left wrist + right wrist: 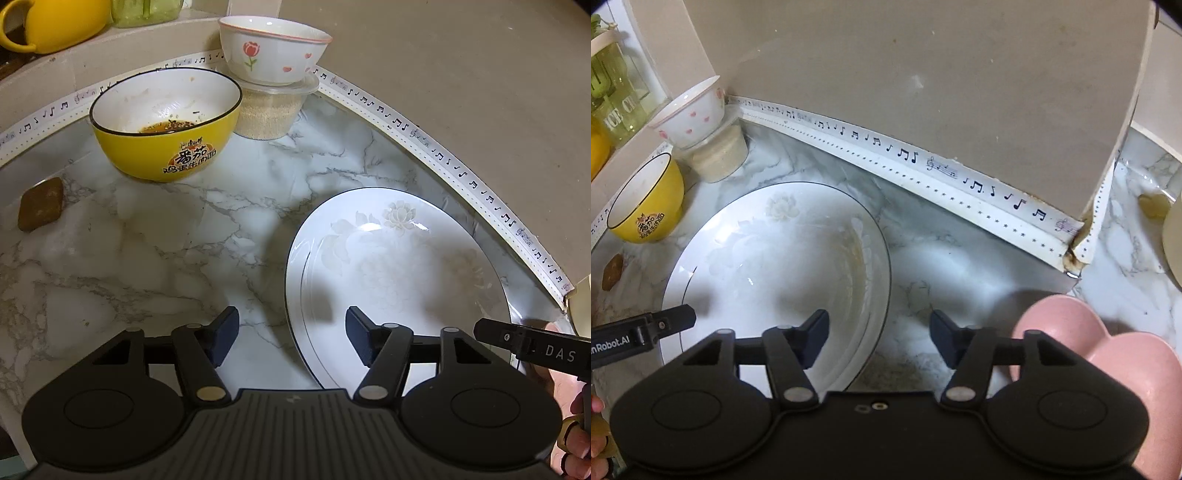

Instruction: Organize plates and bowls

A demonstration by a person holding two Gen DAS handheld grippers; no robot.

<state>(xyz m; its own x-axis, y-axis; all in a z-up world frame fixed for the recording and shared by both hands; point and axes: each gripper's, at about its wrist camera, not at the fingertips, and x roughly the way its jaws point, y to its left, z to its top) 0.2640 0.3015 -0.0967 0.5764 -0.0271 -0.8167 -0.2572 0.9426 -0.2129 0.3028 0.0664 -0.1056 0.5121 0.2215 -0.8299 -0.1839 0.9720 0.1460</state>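
My left tool [291,334] and right tool [879,334] hung spread and empty over the white plate [399,273], flat on the bench [155,251] beside the yellow bowl [166,125]: glazed, slippery, breakable, best pinched at its rim.

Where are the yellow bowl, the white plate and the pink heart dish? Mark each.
yellow bowl [162,147]: left wrist view, outer front wall.
white plate [768,258]: right wrist view, bare centre.
pink heart dish [1115,354]: right wrist view, inner surface.
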